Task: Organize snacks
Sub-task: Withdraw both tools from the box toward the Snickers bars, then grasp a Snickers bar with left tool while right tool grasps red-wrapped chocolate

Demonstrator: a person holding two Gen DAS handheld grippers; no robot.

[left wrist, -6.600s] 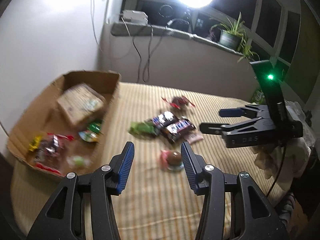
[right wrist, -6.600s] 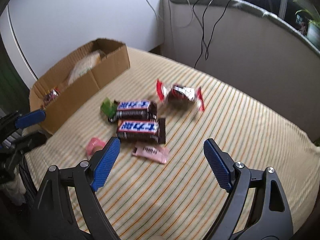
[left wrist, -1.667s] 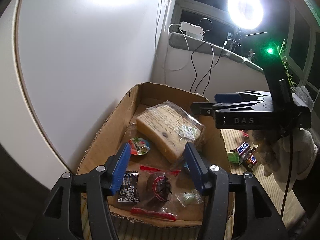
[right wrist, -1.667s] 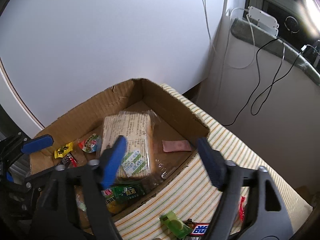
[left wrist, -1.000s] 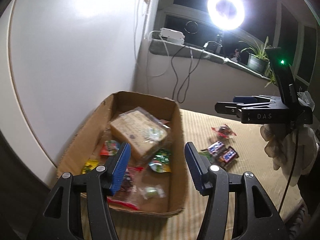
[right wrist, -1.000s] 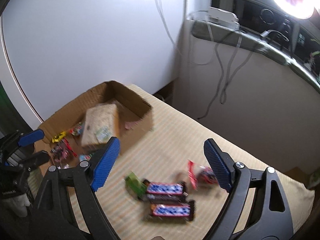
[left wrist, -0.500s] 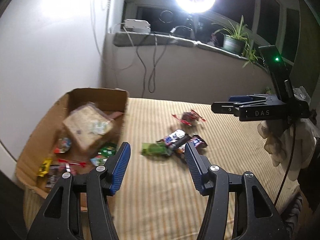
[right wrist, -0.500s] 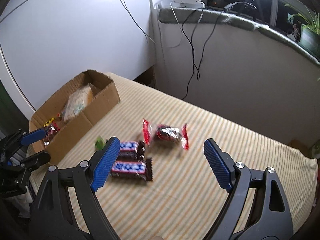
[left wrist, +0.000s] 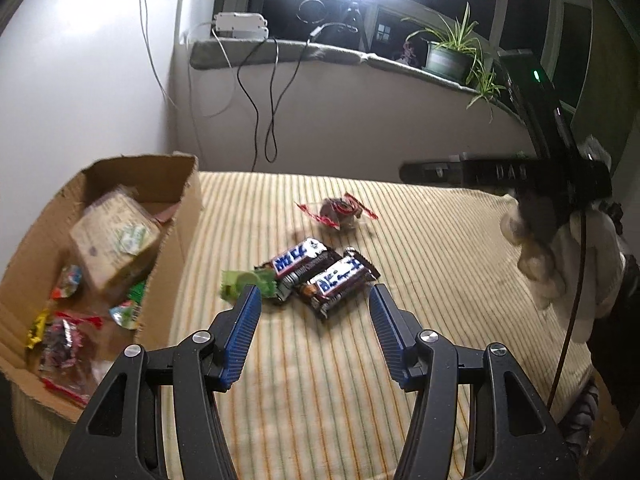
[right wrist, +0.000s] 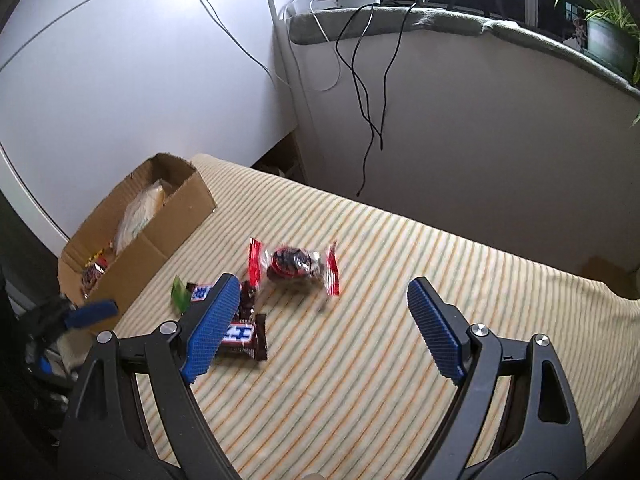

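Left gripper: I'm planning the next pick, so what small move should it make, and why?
Probably lower the left gripper onto the nearer Snickers bar: its jaws are open and empty, the bar lies just ahead, outside the cardboard box.

Each tool is a black plastic frame with triangular cut-outs and round silver screws at the joints. The left tool [left wrist: 314,300] and the right tool [right wrist: 324,300] both carry fingers faced with ribbed blue pads [left wrist: 242,336]. Seen from the left wrist camera, the right tool's body shows pale lettering "DAS" and a small green light, with a thin dark cable hanging beside a white-gloved hand [left wrist: 560,256].
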